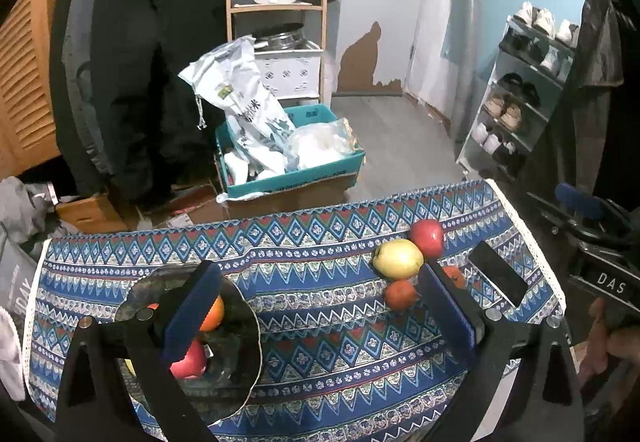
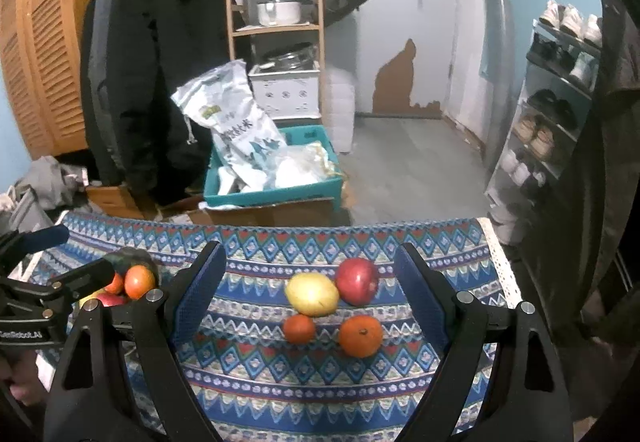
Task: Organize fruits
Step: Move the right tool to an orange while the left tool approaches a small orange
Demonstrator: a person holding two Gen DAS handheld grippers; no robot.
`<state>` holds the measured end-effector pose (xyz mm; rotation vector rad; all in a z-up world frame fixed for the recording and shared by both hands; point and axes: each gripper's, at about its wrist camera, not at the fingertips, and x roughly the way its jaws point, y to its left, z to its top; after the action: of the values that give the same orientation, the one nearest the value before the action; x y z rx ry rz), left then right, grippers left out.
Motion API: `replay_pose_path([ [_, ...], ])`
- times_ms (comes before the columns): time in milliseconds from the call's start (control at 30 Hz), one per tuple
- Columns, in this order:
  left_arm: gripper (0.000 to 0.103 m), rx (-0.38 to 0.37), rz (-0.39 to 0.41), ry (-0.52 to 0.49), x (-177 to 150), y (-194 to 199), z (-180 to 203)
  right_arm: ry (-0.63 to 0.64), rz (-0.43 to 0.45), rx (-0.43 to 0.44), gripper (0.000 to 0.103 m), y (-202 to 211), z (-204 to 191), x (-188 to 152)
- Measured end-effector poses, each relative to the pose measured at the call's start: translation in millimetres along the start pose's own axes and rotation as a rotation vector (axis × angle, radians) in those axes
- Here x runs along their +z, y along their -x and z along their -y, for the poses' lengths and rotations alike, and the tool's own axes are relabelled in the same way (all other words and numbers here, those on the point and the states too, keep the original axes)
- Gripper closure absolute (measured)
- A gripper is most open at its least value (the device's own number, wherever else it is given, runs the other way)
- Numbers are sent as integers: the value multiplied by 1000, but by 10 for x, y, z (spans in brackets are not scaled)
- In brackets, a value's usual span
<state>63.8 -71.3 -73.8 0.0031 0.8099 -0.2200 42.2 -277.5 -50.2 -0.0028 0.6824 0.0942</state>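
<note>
On the patterned blue tablecloth [image 2: 280,382] lie a yellow apple [image 2: 313,294], a red apple [image 2: 357,281], a small orange [image 2: 299,329] and a bigger orange [image 2: 361,336]. My right gripper [image 2: 310,248] is open, hovering over this cluster with nothing between its fingers. A glass bowl [image 1: 250,306] at the left holds an orange [image 1: 214,316] and a red apple [image 1: 188,362]. My left gripper [image 1: 318,270] is open and empty, its left finger over the bowl. The same yellow apple [image 1: 398,259] and red apple [image 1: 427,238] lie beyond its right finger.
Past the table's far edge stands a teal crate [image 1: 292,178] with bags on cardboard boxes. A black coat [image 1: 132,62] hangs at the left, a wooden shelf [image 1: 276,6] stands behind, and a shoe rack [image 1: 516,102] is at the right.
</note>
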Motion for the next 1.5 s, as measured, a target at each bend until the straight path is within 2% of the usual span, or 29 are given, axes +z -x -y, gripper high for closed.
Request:
replay_pose_path([
  [600, 3, 15, -110, -71, -78, -620, 369, -41, -120, -66, 17, -386, 479, -292],
  [1000, 3, 19, -226, -77, -263, -1235, 500, -41, -294, -88, 17, -1034, 682, -656],
  [1500, 3, 26, -325, -46, -495, -1843, 481, -59, -493, -33, 17, -1828, 747, -1094],
])
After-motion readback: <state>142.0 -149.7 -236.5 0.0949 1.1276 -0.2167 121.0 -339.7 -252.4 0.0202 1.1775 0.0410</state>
